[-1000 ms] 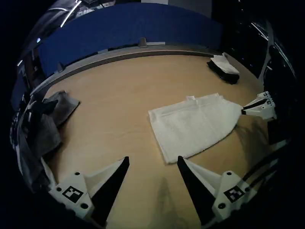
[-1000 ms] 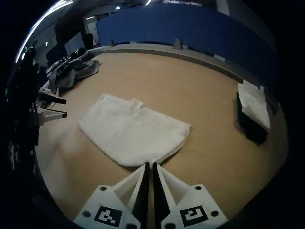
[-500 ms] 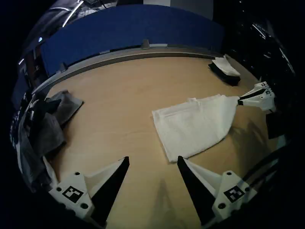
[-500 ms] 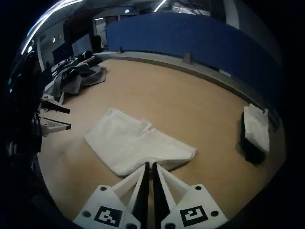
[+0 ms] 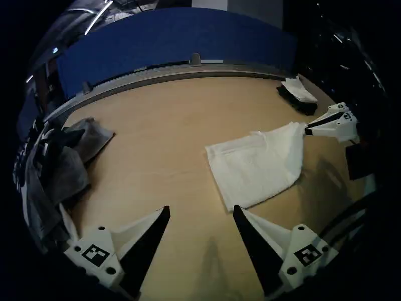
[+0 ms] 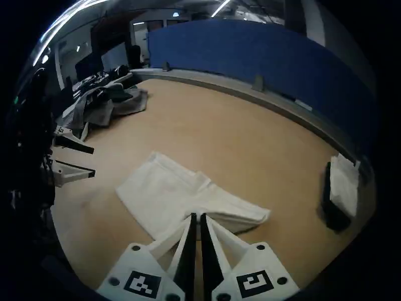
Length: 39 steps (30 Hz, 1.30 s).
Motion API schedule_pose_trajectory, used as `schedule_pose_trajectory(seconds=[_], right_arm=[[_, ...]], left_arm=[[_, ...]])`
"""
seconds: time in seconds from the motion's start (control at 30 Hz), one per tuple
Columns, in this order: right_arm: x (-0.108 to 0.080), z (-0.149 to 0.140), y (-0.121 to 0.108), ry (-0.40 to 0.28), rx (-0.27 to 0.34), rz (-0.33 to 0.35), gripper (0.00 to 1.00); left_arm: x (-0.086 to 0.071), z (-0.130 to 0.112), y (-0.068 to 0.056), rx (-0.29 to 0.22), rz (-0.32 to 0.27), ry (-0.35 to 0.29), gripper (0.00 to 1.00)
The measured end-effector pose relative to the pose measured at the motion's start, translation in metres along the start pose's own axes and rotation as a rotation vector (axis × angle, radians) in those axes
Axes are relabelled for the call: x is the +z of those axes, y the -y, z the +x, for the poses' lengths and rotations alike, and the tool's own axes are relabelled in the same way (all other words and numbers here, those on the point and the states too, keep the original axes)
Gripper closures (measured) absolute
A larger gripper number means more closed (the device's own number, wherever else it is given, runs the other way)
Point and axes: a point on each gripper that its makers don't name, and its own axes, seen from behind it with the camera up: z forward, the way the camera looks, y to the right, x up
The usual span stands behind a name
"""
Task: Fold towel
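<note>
White towel [image 5: 255, 168] lies partly folded on the light wooden table [image 5: 165, 125], one edge pulled up off the surface. The right gripper [image 6: 198, 215] points forward and slightly down, its two fingers pressed together on that raised edge; in the left gripper view it [image 5: 307, 131] comes in from the side with the cloth hanging from its tips. The left gripper [image 5: 200, 208] is held low over the bare wood, fingers spread wide with nothing between them, one tip near the towel's closest corner. Grey cloths [image 5: 65, 160] are heaped at the table's far side, well apart
</note>
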Motion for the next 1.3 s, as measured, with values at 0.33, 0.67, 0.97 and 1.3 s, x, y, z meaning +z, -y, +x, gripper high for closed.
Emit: schedule_pose_trajectory(seconds=[0.33, 0.67, 0.97, 1.3], right_arm=[[0.042, 0.039, 0.054, -0.016, -0.067, 0.082, 0.95], [0.074, 0.044, 0.119, 0.004, -0.108, 0.182, 0.95], [0.099, 0.002, 0.162, 0.092, -0.121, 0.263, 0.95], [0.105, -0.013, 0.165, 0.12, -0.091, 0.281, 0.95]], left_arm=[[-0.01, 0.003, 0.008, -0.044, -0.009, -0.02, 0.06], [-0.015, -0.002, 0.015, -0.079, -0.005, -0.033, 0.06], [-0.015, -0.011, 0.015, -0.102, -0.003, -0.031, 0.06], [-0.015, -0.012, 0.013, -0.099, -0.007, -0.031, 0.06]])
